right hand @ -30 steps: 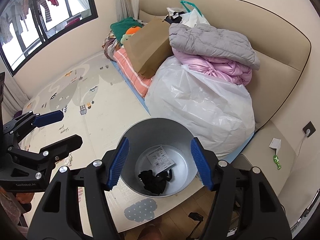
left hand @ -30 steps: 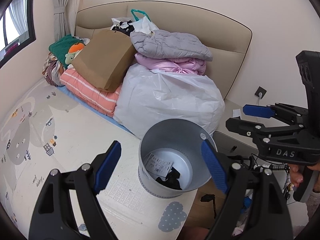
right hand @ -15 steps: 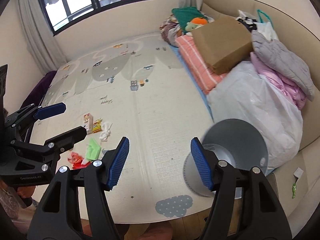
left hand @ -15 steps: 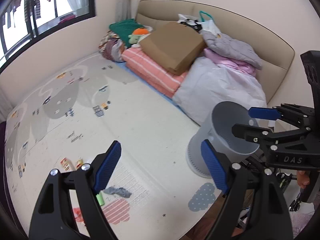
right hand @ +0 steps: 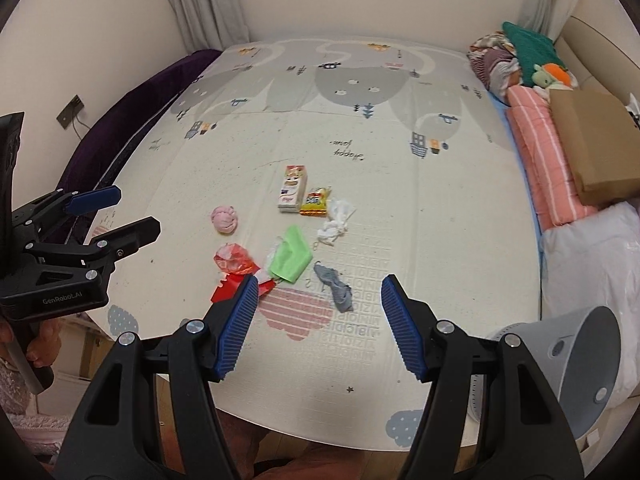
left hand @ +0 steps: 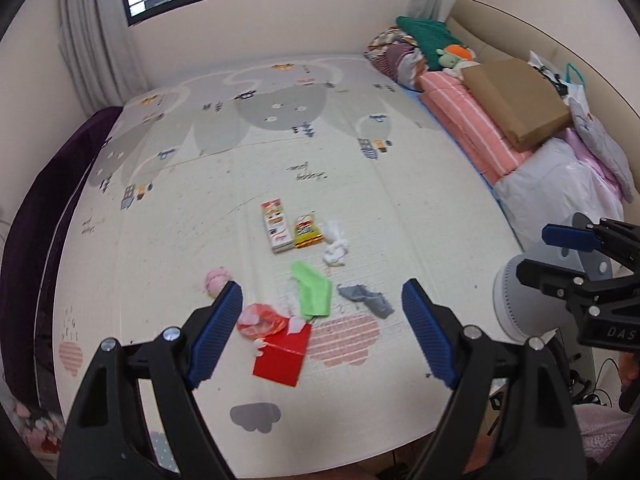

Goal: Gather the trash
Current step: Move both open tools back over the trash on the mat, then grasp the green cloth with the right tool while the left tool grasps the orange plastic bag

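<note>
Trash lies in a loose cluster on the play mat point(left hand: 360, 184): a small carton point(left hand: 276, 226), a yellow snack packet point(left hand: 307, 232), white tissue point(left hand: 335, 246), a green wrapper point(left hand: 314, 294), a grey rag point(left hand: 366, 299), a red envelope point(left hand: 282, 354), a red plastic bag point(left hand: 260, 320) and a pink ball point(left hand: 218, 280). My left gripper point(left hand: 321, 288) hovers open above the near side of the cluster, holding nothing. My right gripper point(right hand: 320, 280) is open and empty too, over the grey rag point(right hand: 336, 286). The grey bin point(right hand: 580, 368) stands at the mat's right front corner.
Folded bedding, a brown paper bag point(left hand: 516, 104) and a big white plastic sack point(right hand: 592, 256) line the right side against the headboard. A purple blanket point(left hand: 40, 220) runs along the left edge. A window and curtains are at the far wall.
Both views have swung left from the bin's inside to the scattered trash. The bin now sits at the right edge. Both grippers stay open and empty.
</note>
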Demonstrator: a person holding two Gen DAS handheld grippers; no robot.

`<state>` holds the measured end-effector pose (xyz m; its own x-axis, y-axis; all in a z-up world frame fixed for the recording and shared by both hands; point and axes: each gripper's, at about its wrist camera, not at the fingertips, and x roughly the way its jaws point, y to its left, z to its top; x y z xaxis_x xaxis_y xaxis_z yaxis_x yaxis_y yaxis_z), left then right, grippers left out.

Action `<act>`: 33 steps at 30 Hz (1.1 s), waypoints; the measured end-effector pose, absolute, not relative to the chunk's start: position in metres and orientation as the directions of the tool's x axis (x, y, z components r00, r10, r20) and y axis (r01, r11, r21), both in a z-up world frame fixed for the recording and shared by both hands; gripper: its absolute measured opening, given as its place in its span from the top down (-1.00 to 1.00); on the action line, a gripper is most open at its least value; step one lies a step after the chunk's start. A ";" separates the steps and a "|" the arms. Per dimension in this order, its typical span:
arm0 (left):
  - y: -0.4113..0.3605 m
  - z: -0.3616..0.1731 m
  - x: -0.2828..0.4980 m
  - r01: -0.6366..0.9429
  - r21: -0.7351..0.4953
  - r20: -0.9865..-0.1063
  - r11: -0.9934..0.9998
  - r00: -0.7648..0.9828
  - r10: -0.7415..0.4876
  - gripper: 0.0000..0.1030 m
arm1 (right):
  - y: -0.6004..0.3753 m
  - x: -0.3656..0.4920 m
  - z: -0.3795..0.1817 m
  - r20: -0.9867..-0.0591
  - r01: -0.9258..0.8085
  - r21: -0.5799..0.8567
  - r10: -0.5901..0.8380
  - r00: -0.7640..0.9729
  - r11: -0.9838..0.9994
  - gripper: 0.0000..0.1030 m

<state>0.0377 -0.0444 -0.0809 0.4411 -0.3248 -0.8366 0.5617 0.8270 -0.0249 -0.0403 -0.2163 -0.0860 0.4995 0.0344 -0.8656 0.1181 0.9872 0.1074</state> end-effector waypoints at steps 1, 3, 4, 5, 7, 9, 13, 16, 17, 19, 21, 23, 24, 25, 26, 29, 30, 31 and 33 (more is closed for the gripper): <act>-0.030 -0.084 0.042 0.546 -0.026 -0.840 0.837 0.443 -0.315 -0.59 | -0.207 -0.033 -0.089 -0.869 0.109 0.109 0.041 0.493 0.988 -0.20; -0.006 -0.091 0.050 0.520 -0.030 -0.846 0.854 0.441 -0.298 -0.59 | -0.189 -0.019 -0.096 -0.876 0.095 0.109 0.050 0.480 0.990 -0.20; 0.004 -0.095 0.054 0.509 -0.032 -0.851 0.860 0.438 -0.291 -0.59 | -0.180 -0.016 -0.098 -0.879 0.092 0.108 0.052 0.475 0.990 -0.20; 0.014 -0.100 0.058 0.501 -0.034 -0.854 0.865 0.434 -0.285 -0.59 | -0.172 -0.009 -0.102 -0.882 0.090 0.107 0.053 0.468 0.990 -0.20; 0.029 -0.109 0.067 0.490 -0.040 -0.862 0.871 0.423 -0.278 -0.59 | -0.161 -0.003 -0.109 -0.888 0.091 0.108 0.055 0.457 0.990 -0.20; 0.040 -0.119 0.076 0.486 -0.045 -0.871 0.873 0.409 -0.272 -0.59 | -0.150 0.008 -0.118 -0.895 0.098 0.106 0.053 0.443 0.989 -0.20; 0.050 -0.147 0.095 0.490 -0.051 -0.893 0.870 0.367 -0.259 -0.59 | -0.140 0.029 -0.143 -0.908 0.114 0.117 0.060 0.415 0.987 -0.20; 0.054 -0.175 0.110 0.490 -0.062 -0.910 0.870 0.330 -0.250 -0.59 | -0.136 0.047 -0.171 -0.921 0.118 0.112 0.058 0.385 0.987 -0.20; 0.053 -0.186 0.114 0.488 -0.063 -0.915 0.871 0.320 -0.246 -0.59 | -0.136 0.053 -0.183 -0.925 0.119 0.106 0.054 0.375 0.987 -0.20; 0.051 -0.209 0.123 0.480 -0.065 -0.923 0.875 0.305 -0.236 -0.59 | -0.138 0.066 -0.208 -0.933 0.120 0.101 0.052 0.357 0.988 -0.20; 0.050 -0.235 0.132 0.463 -0.075 -0.931 0.883 0.284 -0.228 -0.59 | -0.141 0.079 -0.237 -0.941 0.123 0.102 0.056 0.334 0.987 -0.20; 0.048 -0.261 0.139 0.449 -0.089 -0.940 0.889 0.258 -0.225 -0.59 | -0.144 0.093 -0.267 -0.948 0.133 0.110 0.063 0.313 0.985 -0.20; 0.048 -0.273 0.142 0.444 -0.091 -0.943 0.891 0.250 -0.221 -0.59 | -0.146 0.098 -0.282 -0.950 0.138 0.112 0.065 0.305 0.984 -0.20; 0.047 -0.286 0.145 0.441 -0.089 -0.946 0.893 0.244 -0.215 -0.59 | -0.146 0.104 -0.296 -0.952 0.143 0.112 0.065 0.298 0.983 -0.20; 0.046 -0.298 0.149 0.438 -0.086 -0.948 0.895 0.240 -0.209 -0.59 | -0.147 0.109 -0.310 -0.954 0.149 0.112 0.065 0.292 0.982 -0.20; 0.045 -0.333 0.156 0.425 -0.086 -0.956 0.901 0.220 -0.195 -0.59 | -0.148 0.123 -0.346 -0.958 0.166 0.119 0.070 0.278 0.979 -0.20; 0.045 -0.343 0.158 0.420 -0.093 -0.958 0.903 0.210 -0.197 -0.59 | -0.148 0.128 -0.358 -0.960 0.168 0.116 0.067 0.272 0.979 -0.20; 0.045 -0.353 0.159 0.416 -0.101 -0.959 0.904 0.200 -0.199 -0.59 | -0.148 0.132 -0.368 -0.962 0.171 0.112 0.064 0.266 0.979 -0.20; 0.043 -0.370 0.162 0.415 -0.107 -0.961 0.904 0.188 -0.201 -0.59 | -0.150 0.137 -0.388 -0.966 0.191 0.095 0.045 0.254 0.977 -0.20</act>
